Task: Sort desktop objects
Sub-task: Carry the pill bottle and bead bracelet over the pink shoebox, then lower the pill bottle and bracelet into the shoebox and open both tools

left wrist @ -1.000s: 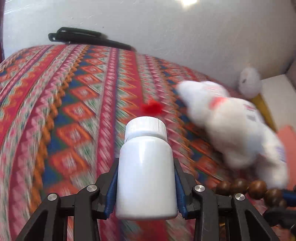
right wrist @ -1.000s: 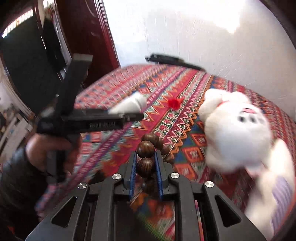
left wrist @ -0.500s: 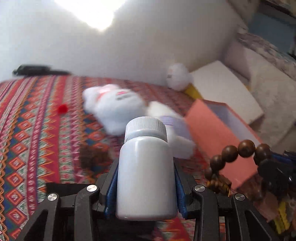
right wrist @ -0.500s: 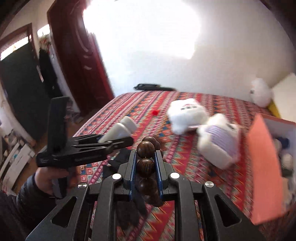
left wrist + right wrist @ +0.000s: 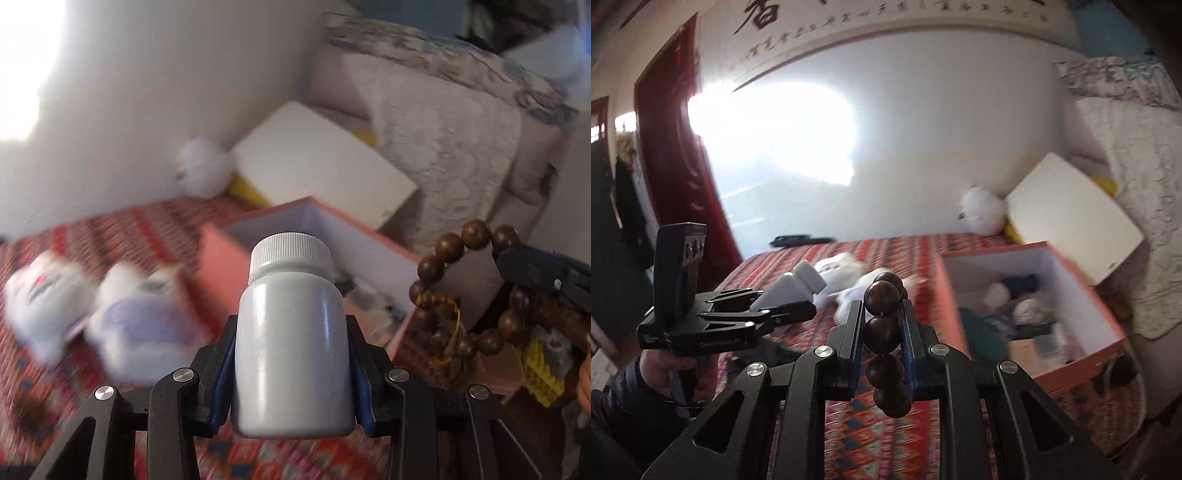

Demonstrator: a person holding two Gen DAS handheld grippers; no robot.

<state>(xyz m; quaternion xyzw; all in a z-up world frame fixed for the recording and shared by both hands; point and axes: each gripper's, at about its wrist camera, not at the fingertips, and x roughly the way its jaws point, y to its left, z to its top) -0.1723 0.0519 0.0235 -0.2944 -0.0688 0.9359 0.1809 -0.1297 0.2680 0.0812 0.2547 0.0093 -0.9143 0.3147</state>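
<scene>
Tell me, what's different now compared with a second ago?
Both grippers swung away from the plush toy toward the open pink box, now in view. Unchanged: the left gripper keeps the white bottle, the right gripper keeps the wooden bead bracelet.

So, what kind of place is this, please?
Probably a room in a home: folded quilts are piled in the corner, a patterned cloth covers the surface, and a calligraphy scroll hangs on the wall.
</scene>
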